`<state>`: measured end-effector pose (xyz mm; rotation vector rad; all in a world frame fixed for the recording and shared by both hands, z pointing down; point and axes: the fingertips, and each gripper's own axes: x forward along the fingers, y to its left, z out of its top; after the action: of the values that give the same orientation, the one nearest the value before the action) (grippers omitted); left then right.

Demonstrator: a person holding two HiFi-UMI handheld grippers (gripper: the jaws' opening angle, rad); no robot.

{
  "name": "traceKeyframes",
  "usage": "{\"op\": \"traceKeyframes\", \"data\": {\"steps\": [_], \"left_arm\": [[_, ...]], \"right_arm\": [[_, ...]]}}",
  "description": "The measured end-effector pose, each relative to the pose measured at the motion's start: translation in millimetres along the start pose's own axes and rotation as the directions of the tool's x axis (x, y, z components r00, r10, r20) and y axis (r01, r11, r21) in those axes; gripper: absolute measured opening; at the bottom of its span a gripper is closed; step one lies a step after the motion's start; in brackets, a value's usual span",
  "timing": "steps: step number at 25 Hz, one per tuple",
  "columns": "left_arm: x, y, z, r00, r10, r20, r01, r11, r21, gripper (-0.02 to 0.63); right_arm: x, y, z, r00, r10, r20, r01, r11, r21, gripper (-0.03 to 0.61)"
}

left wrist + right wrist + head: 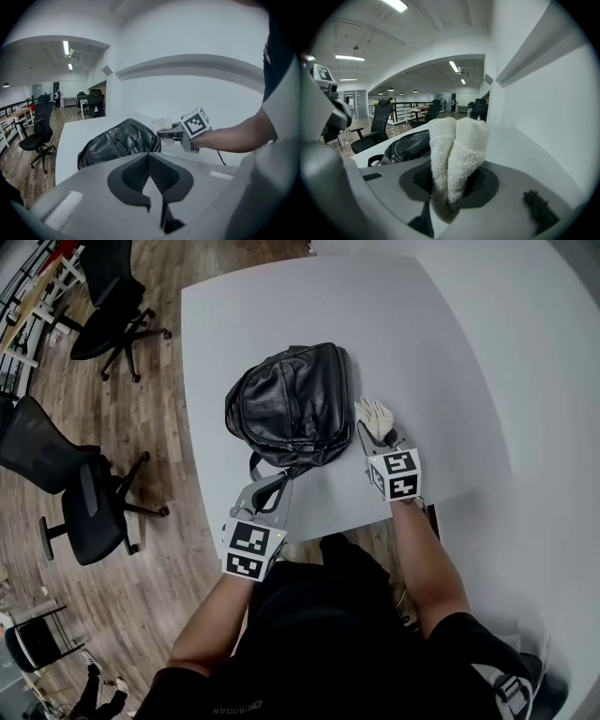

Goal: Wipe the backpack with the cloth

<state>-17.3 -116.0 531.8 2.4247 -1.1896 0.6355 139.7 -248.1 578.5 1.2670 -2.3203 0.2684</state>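
Observation:
A black leather backpack (292, 405) lies on the white table (412, 352); it also shows in the left gripper view as the backpack (119, 142) and in the right gripper view as the backpack (407, 146). My right gripper (371, 435) is just right of the bag, shut on a folded white cloth (375, 416). The cloth (457, 157) stands up between the jaws. My left gripper (278, 487) hovers at the bag's near edge, by its strap, jaws closed with nothing between them (154, 176).
Black office chairs (70, 488) stand on the wooden floor left of the table, another chair (112, 292) at the far left. The table's near edge runs just in front of my body. A cable hangs by my right forearm.

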Motion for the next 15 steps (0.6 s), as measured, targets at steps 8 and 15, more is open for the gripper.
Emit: {"op": "traceKeyframes", "data": {"steps": [8,15], "left_arm": [[-14,3,-3,1.0,-0.026,0.016,0.026,1.0,0.006,0.005],[-27,6,-3,0.998,-0.049,0.041,0.049,0.999,-0.001,0.005]], "right_arm": [[-16,18,-13,0.999,-0.03,-0.019,0.03,0.999,0.017,0.107],[-28,29,-15,0.998,-0.062,-0.017,0.062,0.997,0.037,0.107]]}}
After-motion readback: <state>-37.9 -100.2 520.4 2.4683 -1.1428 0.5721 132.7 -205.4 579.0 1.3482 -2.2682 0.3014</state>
